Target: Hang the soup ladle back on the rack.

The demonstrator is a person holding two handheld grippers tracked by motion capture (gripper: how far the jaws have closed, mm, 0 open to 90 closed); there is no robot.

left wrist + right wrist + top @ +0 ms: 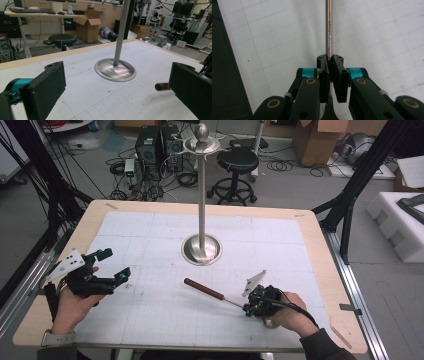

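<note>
A long utensil lies on the white grid mat with a brown wooden handle point(202, 289) and a thin metal shaft point(232, 301). My right gripper point(247, 309) is shut on that shaft near the front right of the table. In the right gripper view the pads point(324, 62) pinch the shaft point(329, 25), which runs straight up and away. My left gripper point(116, 263) rests at the front left, open with nothing between its fingers. From the left gripper point(116, 85) view, the handle's end point(162, 86) pokes out beside the right-hand jaw. A steel stand point(201, 195) rises mid-table.
The stand has a round dished base point(115, 70) and hooked arms at its top point(201, 142). Beyond the far edge are a black stool point(236, 162), computer cases point(150, 145) and cardboard boxes point(315, 140). White foam blocks point(400, 225) lie to the right.
</note>
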